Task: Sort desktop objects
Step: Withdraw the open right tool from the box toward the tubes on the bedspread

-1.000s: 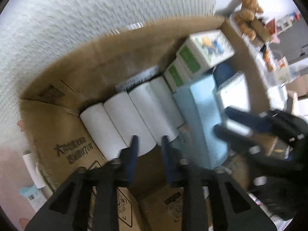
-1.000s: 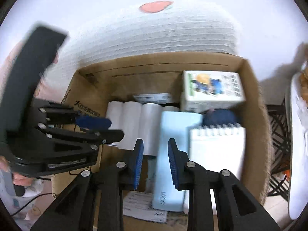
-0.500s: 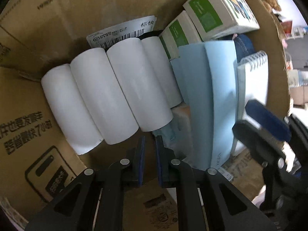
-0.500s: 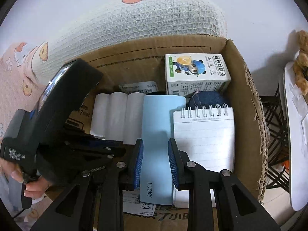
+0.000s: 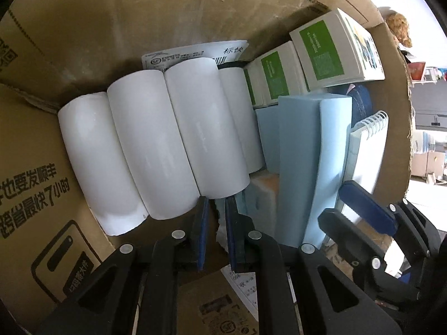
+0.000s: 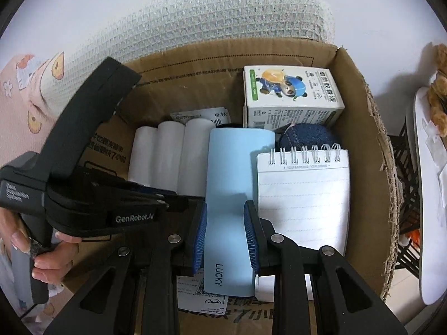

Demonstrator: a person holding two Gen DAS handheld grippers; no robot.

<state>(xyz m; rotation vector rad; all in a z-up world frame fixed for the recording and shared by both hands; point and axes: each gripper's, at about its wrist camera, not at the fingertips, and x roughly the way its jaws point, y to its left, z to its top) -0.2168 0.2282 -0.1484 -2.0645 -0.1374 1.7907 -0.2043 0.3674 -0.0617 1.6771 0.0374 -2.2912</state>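
A cardboard box (image 6: pixel 360 106) holds three white rolls (image 6: pixel 167 153), a light blue case marked LUCKY (image 6: pixel 234 195), a spiral notepad (image 6: pixel 304 203), a panda-print carton (image 6: pixel 290 95) and a denim item (image 6: pixel 307 138). My left gripper (image 5: pixel 214 217) is low inside the box, its jaws a narrow gap apart, at the near ends of the white rolls (image 5: pixel 178 150), holding nothing. My right gripper (image 6: pixel 225 234) is open above the box, its fingers either side of the blue case without clear contact. The blue case also shows in the left wrist view (image 5: pixel 307 167).
Green-labelled cartons (image 5: pixel 321 53) stand at the box's far right corner. A shipping label (image 5: pixel 195 53) lies behind the rolls. A white waffle-weave cloth (image 6: pixel 223 25) lies behind the box. A black rack (image 6: pixel 410 167) and a white shelf (image 6: pixel 430 195) stand to the right.
My left gripper has dropped deep into the box toward the white rolls and its jaws have narrowed. My right gripper has stayed open and come slightly closer over the blue case.
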